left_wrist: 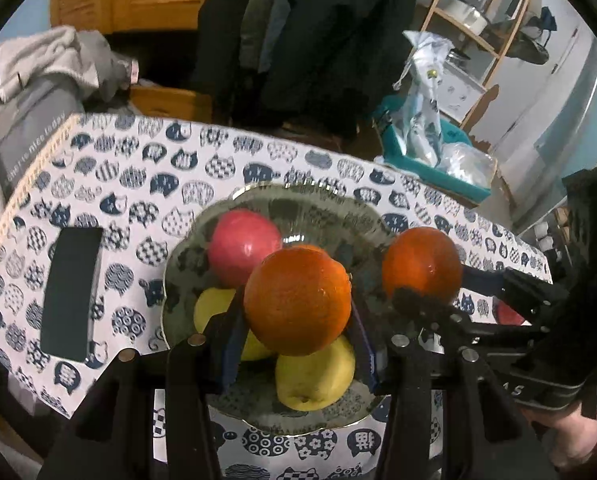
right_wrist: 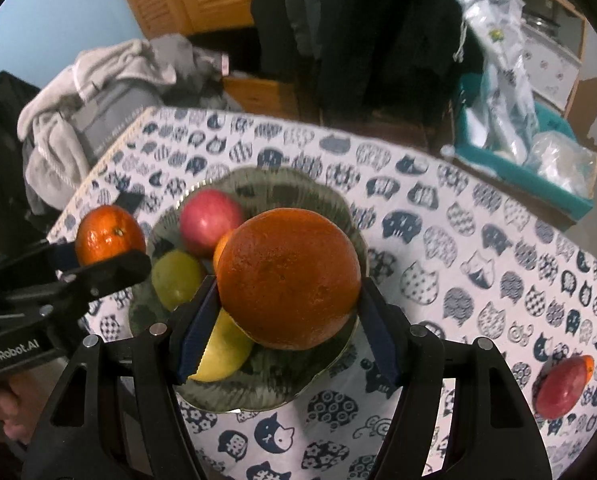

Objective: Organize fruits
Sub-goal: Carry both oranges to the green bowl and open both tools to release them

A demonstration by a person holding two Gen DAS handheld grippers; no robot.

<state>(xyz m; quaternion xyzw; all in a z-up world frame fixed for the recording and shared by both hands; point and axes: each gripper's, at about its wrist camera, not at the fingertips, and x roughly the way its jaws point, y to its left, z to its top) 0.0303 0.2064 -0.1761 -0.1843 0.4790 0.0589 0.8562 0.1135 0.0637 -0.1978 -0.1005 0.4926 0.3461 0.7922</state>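
Both hands are bringing fruit to the plate (left_wrist: 378, 236), so the step in hand looks like delivery. The left gripper (left_wrist: 298, 320) has its fingers (left_wrist: 230, 344) pinching a small orange (left_wrist: 296, 300), one pad on each flank. The right gripper (right_wrist: 286, 308) pinches a larger orange (right_wrist: 288, 278) in the same way, its blue pads (right_wrist: 196, 328) pressed to the fruit's sides.

Each orange hangs above the plate, apart from the fruit lying there. Beyond the left fingers, further along their line, sits a red apple (left_wrist: 244, 246). Just below and partly behind them lie two yellow-green fruits (left_wrist: 314, 376), one to each side of the held orange. In the right wrist view the plate is directly beneath the right fingers, and the left gripper with its orange is off to their left, over the plate's edge.

The next move probably calls for lowering each orange into a free gap on the plate and only then spreading the fingers. The plate is already crowded and the fruit is round, so an orange set on a slope could roll off.

A red fruit (right_wrist: 562, 386) lies on the patterned surface (right_wrist: 438, 240), well to the right of the right fingers, still to be collected.
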